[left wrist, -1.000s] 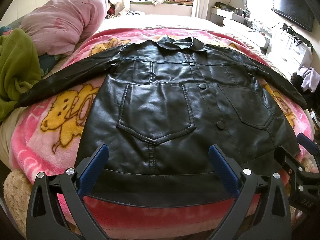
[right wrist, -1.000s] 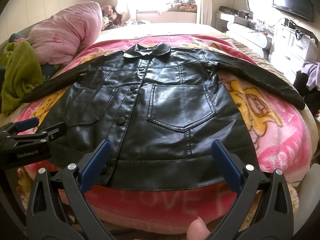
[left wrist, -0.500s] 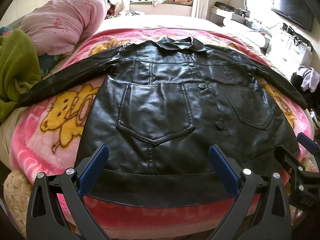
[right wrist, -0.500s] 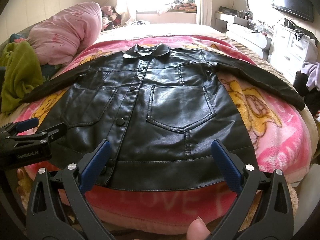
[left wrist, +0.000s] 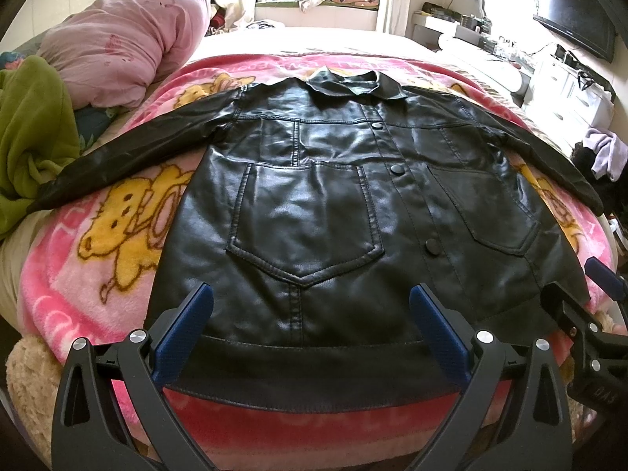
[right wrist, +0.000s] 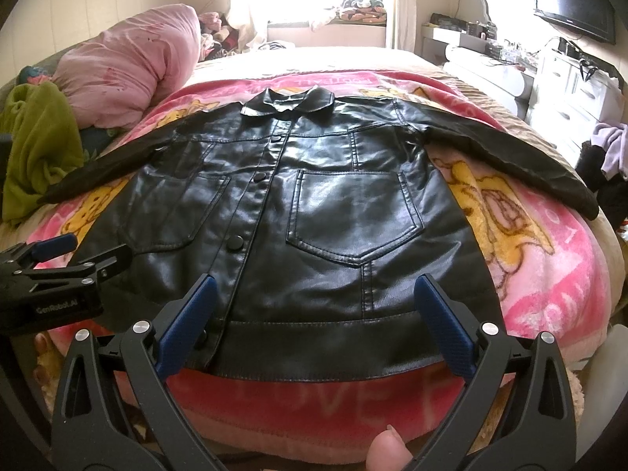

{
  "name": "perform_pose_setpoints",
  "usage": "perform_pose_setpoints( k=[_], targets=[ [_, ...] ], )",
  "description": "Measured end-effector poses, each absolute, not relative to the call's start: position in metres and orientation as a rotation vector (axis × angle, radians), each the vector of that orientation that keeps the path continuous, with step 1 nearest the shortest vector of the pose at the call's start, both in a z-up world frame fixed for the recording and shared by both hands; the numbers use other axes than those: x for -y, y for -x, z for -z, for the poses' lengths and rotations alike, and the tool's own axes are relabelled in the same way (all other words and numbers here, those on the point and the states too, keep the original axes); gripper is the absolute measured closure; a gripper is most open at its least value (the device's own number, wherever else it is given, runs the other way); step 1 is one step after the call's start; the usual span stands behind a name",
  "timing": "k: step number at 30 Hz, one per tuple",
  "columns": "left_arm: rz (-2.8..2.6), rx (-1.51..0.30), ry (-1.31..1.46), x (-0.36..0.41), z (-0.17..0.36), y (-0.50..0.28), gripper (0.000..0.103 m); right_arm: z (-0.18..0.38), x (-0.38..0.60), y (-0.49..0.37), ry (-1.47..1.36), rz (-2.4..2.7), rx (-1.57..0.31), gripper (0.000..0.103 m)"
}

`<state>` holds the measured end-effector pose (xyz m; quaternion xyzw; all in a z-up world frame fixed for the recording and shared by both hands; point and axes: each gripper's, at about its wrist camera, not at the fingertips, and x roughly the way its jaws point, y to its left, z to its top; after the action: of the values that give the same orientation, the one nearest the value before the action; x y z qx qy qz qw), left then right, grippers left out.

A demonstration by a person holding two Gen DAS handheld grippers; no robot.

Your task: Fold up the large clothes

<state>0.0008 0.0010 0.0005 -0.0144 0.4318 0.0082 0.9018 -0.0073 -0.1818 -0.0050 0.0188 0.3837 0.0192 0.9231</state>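
Note:
A black leather jacket (left wrist: pixel 325 212) lies flat and face up on a pink cartoon blanket (left wrist: pixel 110 243), collar far, hem near, both sleeves spread out to the sides. It also shows in the right wrist view (right wrist: pixel 314 227). My left gripper (left wrist: pixel 312 306) is open and empty, hovering just above the hem at the jacket's left half. My right gripper (right wrist: pixel 314 298) is open and empty above the hem at the right half. Each gripper shows at the edge of the other's view: the right gripper (left wrist: pixel 588 314) and the left gripper (right wrist: pixel 66 259).
A pink bundled duvet (left wrist: pixel 125 39) and a green garment (left wrist: pixel 35 133) lie at the bed's left side. White drawers (right wrist: pixel 577 94), a wall TV (right wrist: pixel 573 0) and a purple cloth (right wrist: pixel 612 149) stand to the right. The bed's near edge (right wrist: pixel 314 404) drops off just below the hem.
Both grippers have crept very slightly forward over the hem. The jacket has not moved.

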Motion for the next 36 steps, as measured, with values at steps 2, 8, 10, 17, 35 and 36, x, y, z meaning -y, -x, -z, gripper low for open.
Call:
perform_pose_setpoints(
  k=[2, 8, 10, 17, 35, 36],
  targets=[
    [-0.017, -0.896, 0.032, 0.006, -0.003, -0.007, 0.004, 0.003, 0.181, 0.006, -0.037, -0.042, -0.788, 0.008],
    [-0.014, -0.892, 0.04, 0.001, -0.006, -0.024, 0.004, -0.013, 0.186, -0.017, -0.021, -0.043, -0.773, 0.008],
    [-0.023, -0.885, 0.038, -0.001, -0.009, -0.033, 0.004, -0.014, 0.184, -0.02, -0.019, -0.045, -0.766, 0.008],
    [-0.021, -0.884, 0.045, -0.007, -0.018, -0.063, 0.004, -0.026, 0.181, -0.047, -0.013, -0.041, -0.749, 0.008],
    [-0.008, -0.87, 0.081, -0.004, -0.049, -0.156, 0.004, -0.062, 0.202, -0.139, -0.054, -0.017, -0.716, 0.009],
    [-0.007, -0.868, 0.079, -0.002, -0.05, -0.162, 0.004, -0.063, 0.204, -0.144, -0.061, -0.012, -0.717, 0.008]
  ],
)
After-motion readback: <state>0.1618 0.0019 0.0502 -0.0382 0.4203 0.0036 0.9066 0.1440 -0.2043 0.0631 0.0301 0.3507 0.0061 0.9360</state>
